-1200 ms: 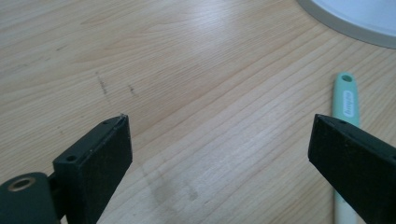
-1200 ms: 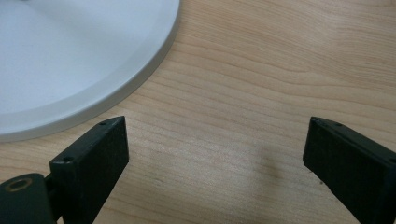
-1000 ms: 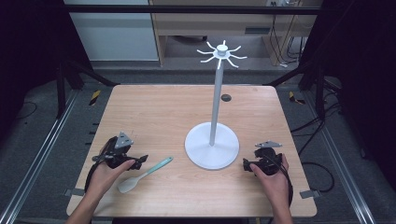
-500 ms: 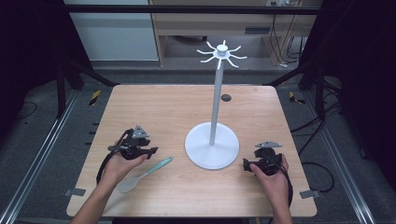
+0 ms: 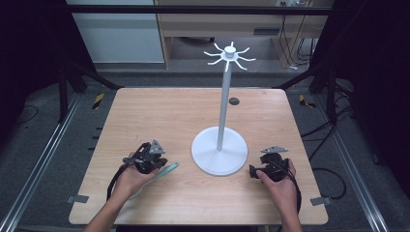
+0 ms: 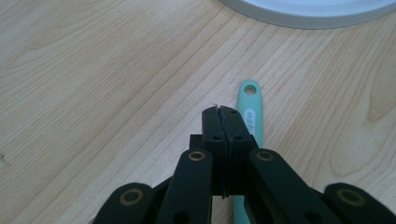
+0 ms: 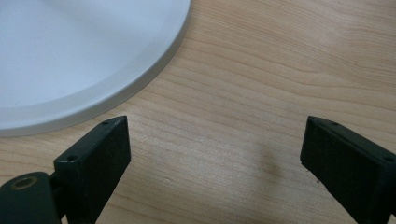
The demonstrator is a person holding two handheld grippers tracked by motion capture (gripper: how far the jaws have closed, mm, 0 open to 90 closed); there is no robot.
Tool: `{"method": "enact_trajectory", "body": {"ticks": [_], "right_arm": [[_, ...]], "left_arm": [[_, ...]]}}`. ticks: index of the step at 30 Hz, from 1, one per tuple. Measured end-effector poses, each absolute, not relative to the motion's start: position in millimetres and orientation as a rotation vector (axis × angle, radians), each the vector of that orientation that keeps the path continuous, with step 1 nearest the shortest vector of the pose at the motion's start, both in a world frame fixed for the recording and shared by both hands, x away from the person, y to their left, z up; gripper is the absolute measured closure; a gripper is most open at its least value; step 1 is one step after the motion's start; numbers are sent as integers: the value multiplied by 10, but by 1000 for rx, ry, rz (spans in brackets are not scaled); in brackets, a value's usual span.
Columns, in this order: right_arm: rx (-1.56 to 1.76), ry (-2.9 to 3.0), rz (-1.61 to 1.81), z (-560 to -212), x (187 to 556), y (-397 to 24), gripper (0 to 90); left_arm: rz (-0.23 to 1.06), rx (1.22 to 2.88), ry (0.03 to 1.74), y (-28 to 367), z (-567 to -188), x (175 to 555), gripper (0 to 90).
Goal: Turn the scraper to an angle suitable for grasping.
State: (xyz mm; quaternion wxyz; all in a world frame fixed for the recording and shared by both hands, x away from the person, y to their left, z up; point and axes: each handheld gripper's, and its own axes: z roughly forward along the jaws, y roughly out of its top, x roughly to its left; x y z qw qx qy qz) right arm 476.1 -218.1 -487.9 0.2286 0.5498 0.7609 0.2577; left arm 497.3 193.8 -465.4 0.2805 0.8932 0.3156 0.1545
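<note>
Two claws sit near the white stand's base [image 5: 219,155]: left claw [image 6: 219,114], jaws just closed together, over the teal spatula handle [image 6: 250,105] lying flat on the counter [image 5: 193,111], likely mis-gripped; right claw [image 7: 215,154] wide, idle.

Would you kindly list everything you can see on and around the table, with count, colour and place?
Spatula: one, mint green, flat on the table's near left, partly under the left gripper.
Stand: one, white, round base near the table's middle, tall pole with short hooks on top.
Table: one, light wood, with a small dark hole near the far edge.
Shelf unit: one, pale wood, on the floor beyond the table.
Left gripper: one, black, jaws just closed, shut above the spatula's handle; whether they pinch it I cannot tell.
Right gripper: one, black, jaws wide apart over bare wood beside the stand's base.
Hands: two, one holding each gripper at the near edge.
</note>
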Motion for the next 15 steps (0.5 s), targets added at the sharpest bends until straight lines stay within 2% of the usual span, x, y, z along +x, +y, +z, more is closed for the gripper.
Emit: {"method": "enact_trajectory", "body": {"ticks": [15], "right_arm": [[1514,2107,710,-4885,4761,-2166,90]], "left_arm": [[415,2450,826,1847,-4807,5020,900]]}}
